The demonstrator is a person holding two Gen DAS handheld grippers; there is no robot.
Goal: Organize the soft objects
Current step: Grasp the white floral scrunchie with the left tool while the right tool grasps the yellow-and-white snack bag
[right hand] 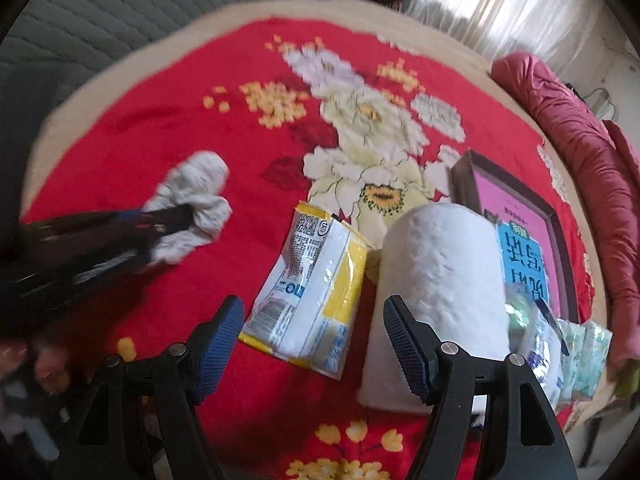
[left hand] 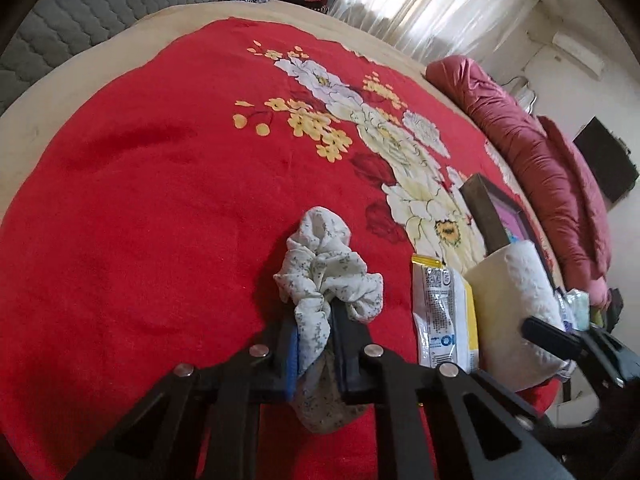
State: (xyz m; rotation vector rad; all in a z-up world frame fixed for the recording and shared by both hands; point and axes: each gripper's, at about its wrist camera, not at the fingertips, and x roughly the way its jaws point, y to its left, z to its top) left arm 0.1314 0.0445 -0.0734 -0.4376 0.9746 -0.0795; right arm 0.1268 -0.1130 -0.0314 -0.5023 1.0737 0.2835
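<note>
Left gripper [left hand: 314, 344] had its jaws pinched tight on the floppy floral cloth [left hand: 328, 276] on the red bed blanket [left hand: 140, 208]. It looked light, limp, easily bunched. Right gripper [right hand: 314, 344] gaped empty over the snack packet [right hand: 308, 288].

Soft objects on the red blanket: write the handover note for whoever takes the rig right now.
Left hand-held gripper: shut on the white floral cloth, bunched between its pads on the red blanket.
Right hand-held gripper: open, holding nothing, hanging over the yellow-and-white packet, with the white roll just to its right.
Other things: a framed picture behind the roll, small tissue packs at the blanket's right edge.
Done: cloth gripped; nothing looks sorted yet.
Left: place the cloth, then probably take the roll and tissue packs.
</note>
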